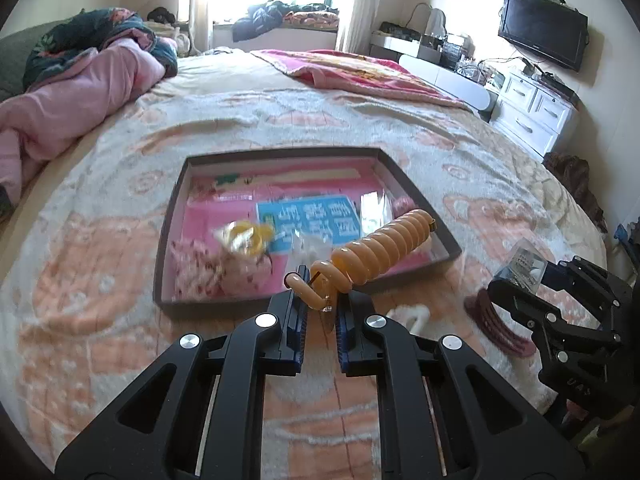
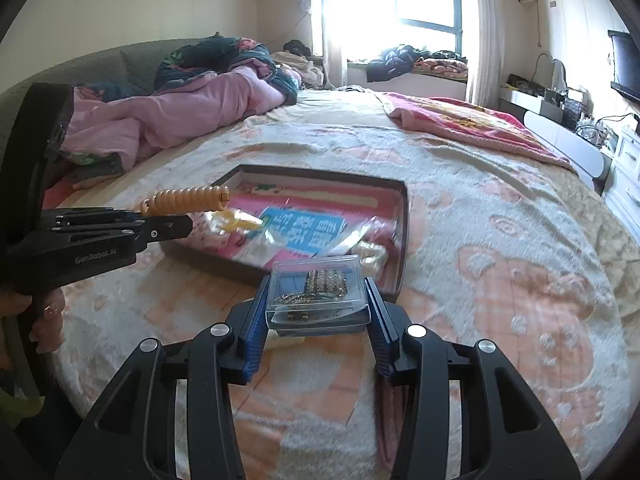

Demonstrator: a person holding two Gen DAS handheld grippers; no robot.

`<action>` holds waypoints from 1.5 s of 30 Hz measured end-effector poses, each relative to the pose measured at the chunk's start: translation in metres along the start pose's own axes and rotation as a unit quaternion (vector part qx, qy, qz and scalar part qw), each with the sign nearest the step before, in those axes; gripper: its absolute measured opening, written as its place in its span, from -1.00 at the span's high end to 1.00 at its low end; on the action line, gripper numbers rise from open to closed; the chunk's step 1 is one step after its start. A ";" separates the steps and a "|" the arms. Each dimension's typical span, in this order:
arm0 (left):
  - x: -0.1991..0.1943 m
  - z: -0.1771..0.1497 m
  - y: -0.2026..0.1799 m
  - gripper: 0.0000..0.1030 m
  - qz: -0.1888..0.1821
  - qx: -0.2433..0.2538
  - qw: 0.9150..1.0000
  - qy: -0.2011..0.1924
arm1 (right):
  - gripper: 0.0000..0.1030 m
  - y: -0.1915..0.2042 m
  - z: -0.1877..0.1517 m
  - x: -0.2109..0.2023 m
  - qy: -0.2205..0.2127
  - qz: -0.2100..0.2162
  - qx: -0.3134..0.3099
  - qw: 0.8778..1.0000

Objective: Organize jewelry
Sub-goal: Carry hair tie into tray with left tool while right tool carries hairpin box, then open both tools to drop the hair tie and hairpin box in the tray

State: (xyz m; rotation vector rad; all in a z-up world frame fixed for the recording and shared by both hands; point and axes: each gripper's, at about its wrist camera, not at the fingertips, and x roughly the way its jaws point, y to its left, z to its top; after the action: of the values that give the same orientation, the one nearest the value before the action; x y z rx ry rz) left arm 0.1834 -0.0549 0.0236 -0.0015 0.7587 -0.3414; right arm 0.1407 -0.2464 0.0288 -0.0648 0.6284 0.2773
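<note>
Bare bedspread (image 2: 500,240) right of tray (image 2: 403,236)

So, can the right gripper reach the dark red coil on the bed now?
Probably not yet: the right gripper is shut on the clear box, so its fingers are occupied. The dark red coil lies uncovered beside it.

"GenRobot.AI" on the left tool (image 2: 168,229); blue card's (image 1: 308,216) characters unreadable.

The tray (image 1: 416,196) sits mid-frame on the bed (image 1: 100,280); the spiral band (image 1: 384,248) overhangs its lower right rim, the bangles (image 1: 496,320) further right.
</note>
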 end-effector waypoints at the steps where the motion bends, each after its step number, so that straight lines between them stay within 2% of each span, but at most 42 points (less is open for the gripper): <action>1: 0.002 0.005 0.001 0.88 0.002 0.000 1.000 -0.002 | 0.18 -0.002 0.003 0.001 -0.001 0.001 0.002 1.000; 9: 0.017 0.030 0.007 0.88 0.006 -0.007 1.000 -0.016 | 0.18 -0.012 0.033 0.021 -0.014 -0.002 0.000 1.000; 15: 0.031 0.036 0.006 0.88 0.000 -0.004 1.000 -0.016 | 0.18 -0.013 0.044 0.039 -0.015 -0.006 0.000 1.000; 26: 0.061 0.035 0.011 0.88 0.005 -0.008 1.000 -0.004 | 0.18 -0.014 0.050 0.081 0.008 -0.010 -0.016 1.000; 45: 0.111 0.027 0.010 0.88 -0.002 0.000 1.000 0.027 | 0.18 -0.053 0.052 0.143 0.059 -0.021 -0.016 0.998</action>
State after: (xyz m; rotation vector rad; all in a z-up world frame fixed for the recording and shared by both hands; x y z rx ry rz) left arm 0.2799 -0.0823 -0.0326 0.0054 0.8120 -0.3470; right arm 0.2954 -0.2564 -0.0143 -0.1267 0.7394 0.2442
